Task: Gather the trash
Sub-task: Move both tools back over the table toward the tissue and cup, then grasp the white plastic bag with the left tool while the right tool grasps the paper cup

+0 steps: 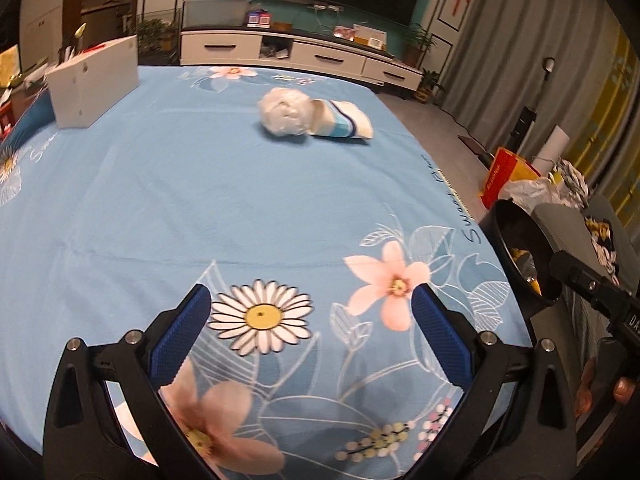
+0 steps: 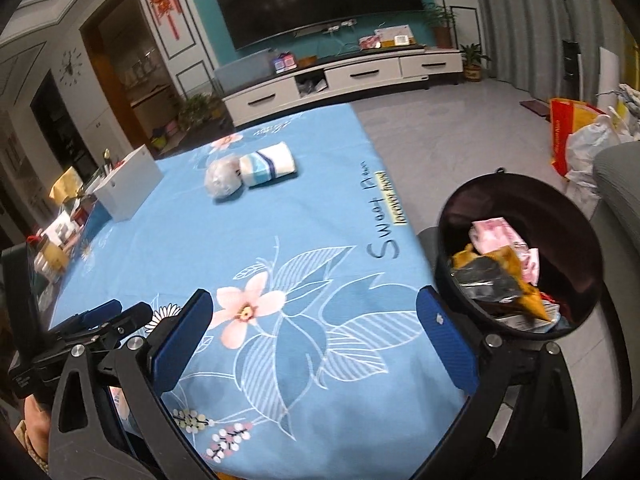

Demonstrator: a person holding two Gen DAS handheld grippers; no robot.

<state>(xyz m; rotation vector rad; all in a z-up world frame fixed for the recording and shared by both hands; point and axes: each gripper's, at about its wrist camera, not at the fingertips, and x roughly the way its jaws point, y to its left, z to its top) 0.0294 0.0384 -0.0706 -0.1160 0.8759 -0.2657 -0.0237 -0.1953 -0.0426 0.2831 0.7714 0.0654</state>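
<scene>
A crumpled white plastic ball (image 1: 283,111) and a crushed paper cup with blue stripes (image 1: 343,119) lie side by side on the far part of the blue flowered tablecloth (image 1: 160,184). They also show in the right wrist view, the ball (image 2: 223,178) left of the cup (image 2: 269,164). A black trash bin (image 2: 516,204) holding wrappers stands off the table's right edge; it also shows in the left wrist view (image 1: 516,252). My left gripper (image 1: 310,312) is open and empty over the near cloth. My right gripper (image 2: 316,320) is open and empty near the table's right corner, beside the bin.
A white box (image 1: 94,82) stands at the table's far left (image 2: 128,182), with clutter beyond the left edge. A red and yellow bag (image 2: 566,132) and plastic bags lie on the floor at right. A TV cabinet (image 2: 340,76) runs along the far wall.
</scene>
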